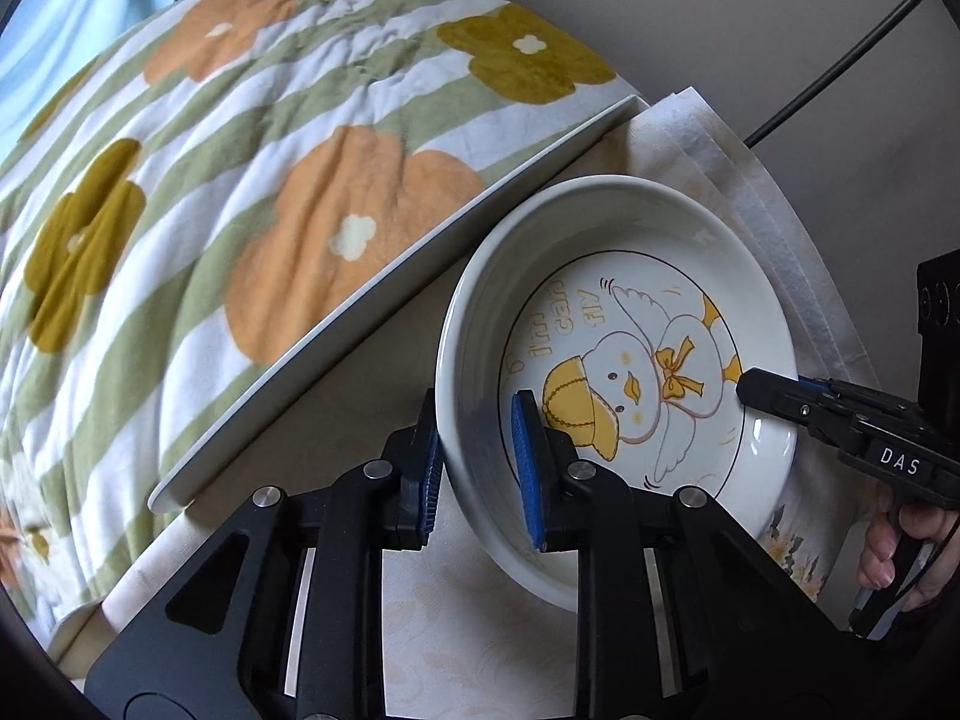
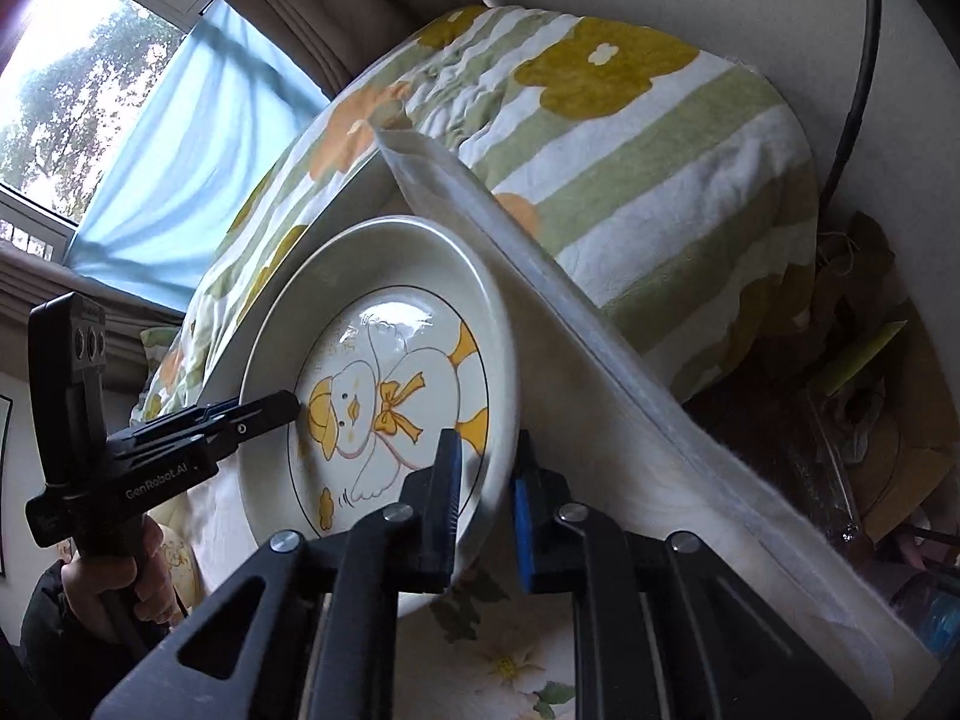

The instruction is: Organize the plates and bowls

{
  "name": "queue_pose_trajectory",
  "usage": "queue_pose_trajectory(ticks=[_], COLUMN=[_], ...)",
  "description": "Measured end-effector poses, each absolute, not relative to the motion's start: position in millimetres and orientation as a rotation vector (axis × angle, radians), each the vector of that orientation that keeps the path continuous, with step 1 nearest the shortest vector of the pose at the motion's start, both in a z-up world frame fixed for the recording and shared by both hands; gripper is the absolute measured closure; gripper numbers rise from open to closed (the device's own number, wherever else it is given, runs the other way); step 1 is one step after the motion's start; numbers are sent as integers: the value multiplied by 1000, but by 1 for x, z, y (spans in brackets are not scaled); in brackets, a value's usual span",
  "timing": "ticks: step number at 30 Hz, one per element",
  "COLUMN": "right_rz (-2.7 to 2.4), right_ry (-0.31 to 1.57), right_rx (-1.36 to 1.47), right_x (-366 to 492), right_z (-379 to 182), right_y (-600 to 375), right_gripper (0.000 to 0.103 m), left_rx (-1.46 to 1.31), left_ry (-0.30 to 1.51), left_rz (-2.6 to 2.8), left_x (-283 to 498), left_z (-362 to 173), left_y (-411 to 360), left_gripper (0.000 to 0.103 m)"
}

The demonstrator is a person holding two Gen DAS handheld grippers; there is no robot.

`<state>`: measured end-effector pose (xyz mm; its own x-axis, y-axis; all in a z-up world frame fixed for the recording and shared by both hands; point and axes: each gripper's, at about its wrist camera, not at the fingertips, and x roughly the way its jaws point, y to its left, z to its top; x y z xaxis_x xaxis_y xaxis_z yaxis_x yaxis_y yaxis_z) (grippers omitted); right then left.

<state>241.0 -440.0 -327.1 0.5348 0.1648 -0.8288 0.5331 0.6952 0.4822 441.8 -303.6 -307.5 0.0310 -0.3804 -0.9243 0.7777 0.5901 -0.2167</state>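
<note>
Plate: I see a glossy round ceramic duck plate (image 1: 630,348) on the cloth-covered bench (image 1: 456,600), beside the plush floral blanket (image 1: 240,180).
Left tongs (image 1: 480,468): clamped across its rim.
Right tongs (image 2: 486,504): likewise gripping the opposite rim.

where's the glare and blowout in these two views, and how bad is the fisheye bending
Right wrist view: the window is blown out white, and its glare sits on the plate above the duck. Left wrist view: even, soft light, only a small highlight on the plate's inner wall; the tray edge bows strongly.
</note>
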Motion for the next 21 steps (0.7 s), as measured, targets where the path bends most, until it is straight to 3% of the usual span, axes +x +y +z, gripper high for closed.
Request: queue_pose_trajectory(ticks=[10,21], right_rz=[-228,-95], right_ry=[1005,973], right_rx=[754,608], right_x=[237,204], right_z=[-310,-225], right_y=[-445,-408], right_gripper=[88,89], left_rx=[391,210], left_ry=[1172,1046], left_rz=[-907,-810], left_x=[416,346], left_z=[-273,-169], left_y=[-298,-219], left_gripper=[84,84])
